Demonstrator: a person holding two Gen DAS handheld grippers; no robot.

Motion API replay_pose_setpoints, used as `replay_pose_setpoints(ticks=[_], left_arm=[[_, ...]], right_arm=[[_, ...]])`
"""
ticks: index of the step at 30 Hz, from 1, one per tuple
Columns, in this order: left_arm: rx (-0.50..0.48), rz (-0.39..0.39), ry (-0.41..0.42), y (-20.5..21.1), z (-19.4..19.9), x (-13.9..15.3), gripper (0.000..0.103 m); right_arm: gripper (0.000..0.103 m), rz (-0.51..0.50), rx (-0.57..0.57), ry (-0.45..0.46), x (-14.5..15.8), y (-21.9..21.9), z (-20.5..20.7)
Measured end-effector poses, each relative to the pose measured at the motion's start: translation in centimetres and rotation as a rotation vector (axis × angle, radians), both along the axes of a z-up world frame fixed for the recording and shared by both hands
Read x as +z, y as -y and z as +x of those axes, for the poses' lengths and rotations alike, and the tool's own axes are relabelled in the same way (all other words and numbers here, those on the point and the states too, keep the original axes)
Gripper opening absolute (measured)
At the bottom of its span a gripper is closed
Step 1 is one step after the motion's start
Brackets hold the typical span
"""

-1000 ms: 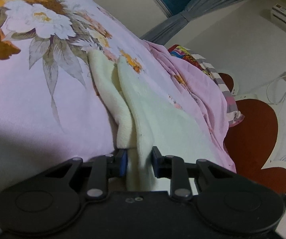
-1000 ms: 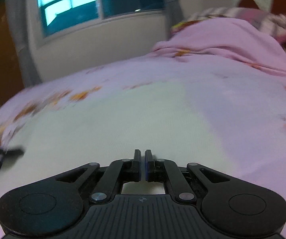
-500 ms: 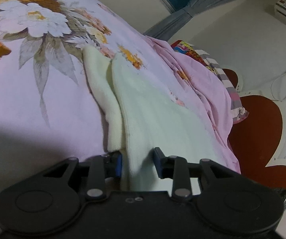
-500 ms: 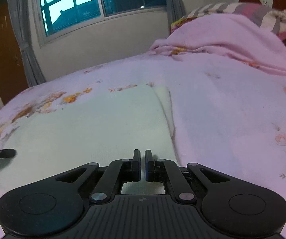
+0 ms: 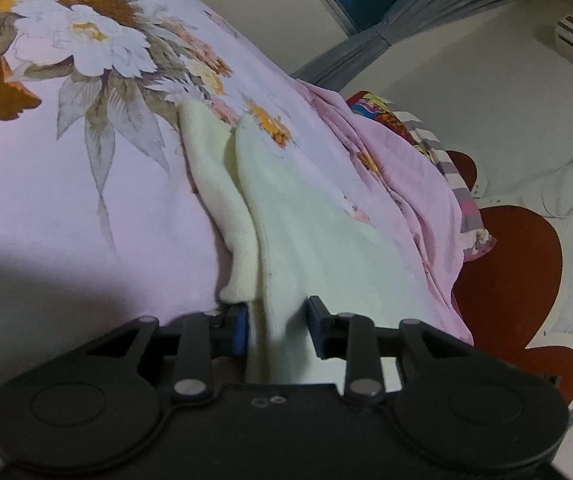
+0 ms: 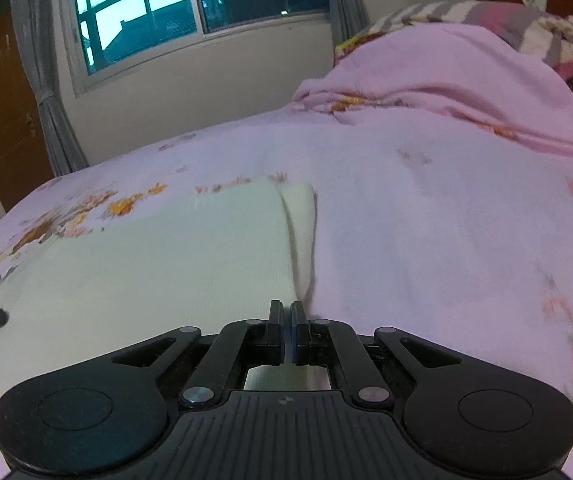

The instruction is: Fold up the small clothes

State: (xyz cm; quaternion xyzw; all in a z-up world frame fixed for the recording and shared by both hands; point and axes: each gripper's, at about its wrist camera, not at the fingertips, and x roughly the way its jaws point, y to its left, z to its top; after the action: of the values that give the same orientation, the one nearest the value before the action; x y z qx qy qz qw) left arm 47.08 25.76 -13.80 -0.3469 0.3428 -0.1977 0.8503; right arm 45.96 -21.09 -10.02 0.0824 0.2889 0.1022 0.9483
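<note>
The small cream cloth (image 5: 310, 240) lies flat on the bed, stretching away in front of the left claw (image 5: 278, 324). It looks folded over already, because a thicker strip of the same cloth peeks out along its edge, just to the left of that claw's tips. The near end of the cloth sits between the two fingers of the left claw. The fingers are partly apart, and the right finger does not seem to press the cloth, so the claw looks like it is letting go so the cloth can stay where it was put.

The right claw (image 6: 286, 326) is squeezed shut with nothing in it. It sits low over the near edge of the same cloth (image 6: 158, 264), right at the folded corner, maybe to pat it flat.

The pink flowery bedsheet (image 5: 66, 184) is under everything. Far past both claws, a bunched pink blanket (image 6: 446, 92) and a striped pillow (image 6: 526, 24) stay out of the way.
</note>
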Motion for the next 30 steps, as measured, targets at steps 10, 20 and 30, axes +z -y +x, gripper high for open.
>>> replay_pose_setpoints(ticks=[10,20,30], left_arm=[[0.015,0.026,0.030,0.8,0.8,-0.2,0.032],[0.027,0.044,0.011,1.0,0.8,0.1,0.033],[0.023,0.095,0.029,1.8,0.6,0.4,0.033]], right_arm=[[0.055,-0.089,0.025,-0.077,-1.7,-0.1,5.7],[0.057,-0.071,0.059,-0.056,-1.7,0.3,4.8],[0.057,-0.035,0.070,0.022,-0.2,0.6,4.5]])
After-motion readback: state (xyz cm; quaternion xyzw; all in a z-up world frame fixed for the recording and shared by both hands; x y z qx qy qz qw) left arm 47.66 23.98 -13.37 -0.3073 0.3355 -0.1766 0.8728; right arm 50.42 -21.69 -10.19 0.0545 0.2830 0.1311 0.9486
